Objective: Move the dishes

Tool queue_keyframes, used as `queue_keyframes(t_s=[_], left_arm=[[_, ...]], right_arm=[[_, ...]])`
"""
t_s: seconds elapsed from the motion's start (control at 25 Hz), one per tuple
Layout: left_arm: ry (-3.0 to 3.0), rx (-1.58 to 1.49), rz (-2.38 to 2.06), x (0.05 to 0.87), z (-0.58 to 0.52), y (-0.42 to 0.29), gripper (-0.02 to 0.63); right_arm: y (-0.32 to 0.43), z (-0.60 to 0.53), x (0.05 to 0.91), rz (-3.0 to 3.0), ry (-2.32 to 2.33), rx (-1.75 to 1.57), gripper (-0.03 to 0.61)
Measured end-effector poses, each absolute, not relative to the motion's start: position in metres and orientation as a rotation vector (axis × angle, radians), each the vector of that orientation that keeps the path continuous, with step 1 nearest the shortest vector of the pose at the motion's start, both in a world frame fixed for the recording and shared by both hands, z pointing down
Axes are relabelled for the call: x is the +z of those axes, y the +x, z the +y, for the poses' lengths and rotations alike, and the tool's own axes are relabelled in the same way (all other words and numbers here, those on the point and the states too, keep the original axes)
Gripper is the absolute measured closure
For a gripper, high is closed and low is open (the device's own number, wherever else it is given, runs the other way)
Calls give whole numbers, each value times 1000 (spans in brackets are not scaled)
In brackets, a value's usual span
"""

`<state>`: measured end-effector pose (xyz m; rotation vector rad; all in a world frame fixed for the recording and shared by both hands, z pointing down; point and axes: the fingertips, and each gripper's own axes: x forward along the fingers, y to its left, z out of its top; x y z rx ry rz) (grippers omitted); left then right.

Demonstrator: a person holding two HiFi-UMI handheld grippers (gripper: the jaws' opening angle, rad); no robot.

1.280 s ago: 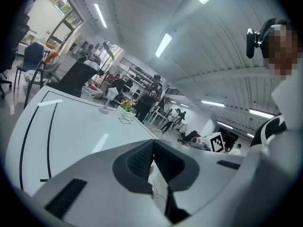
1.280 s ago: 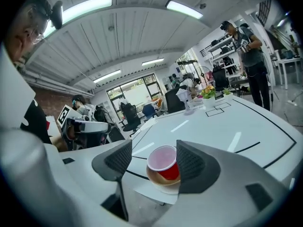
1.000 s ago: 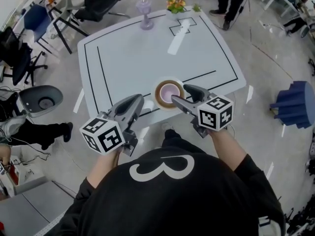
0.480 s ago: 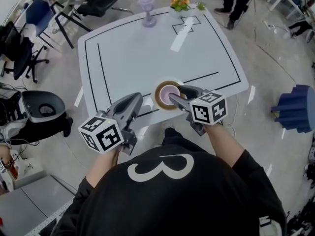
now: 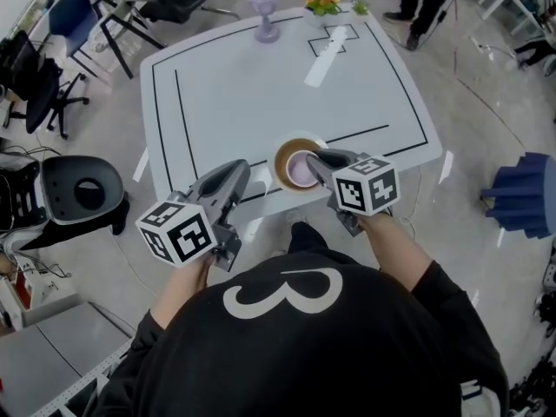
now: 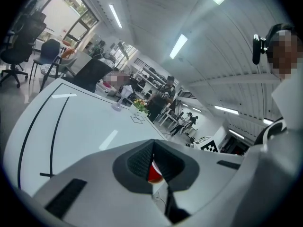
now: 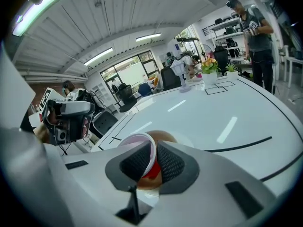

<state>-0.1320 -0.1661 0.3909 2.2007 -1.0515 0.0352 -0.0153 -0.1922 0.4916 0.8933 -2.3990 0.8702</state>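
Right gripper: fingers just closing, now clenched on the rim of the cup. Cup upright on a brown plate near the front edge of the tabletop. Left gripper: fingers pressed together, empty, left of the plate.

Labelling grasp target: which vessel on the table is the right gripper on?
The pink cup on the brown plate, near edge; right gripper jaws just closed on its rim. The lilac goblet stands far, untouched.

An open lab-style workroom: swivel chairs surround a tape-marked white desk, with ceiling strip lights and shelving.
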Motion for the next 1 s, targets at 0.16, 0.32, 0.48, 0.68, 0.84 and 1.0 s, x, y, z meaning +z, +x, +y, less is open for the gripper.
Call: queue_keyframes(t_s=[0.16, 0.32, 0.48, 0.68, 0.84, 1.0], left_arm=[[2200, 36, -1056, 390, -168, -131, 611], [2197, 36, -1065, 390, -173, -130, 611], [2189, 37, -1071, 391, -179, -128, 611], [2184, 10, -1108, 387, -195, -134, 611], [2189, -4, -1131, 382, -207, -135, 611], [2195, -3, -1138, 378, -211, -131, 611]], right_arm=[[-13, -193, 492, -2394, 888, 875, 554], [-9, -196, 486, -2415, 892, 921, 555], [-5, -200, 476, -2434, 879, 922, 555], [-4, -203, 461, -2465, 838, 891, 554], [1, -211, 444, -2502, 833, 864, 554], [6, -221, 429, -2539, 833, 830, 554]])
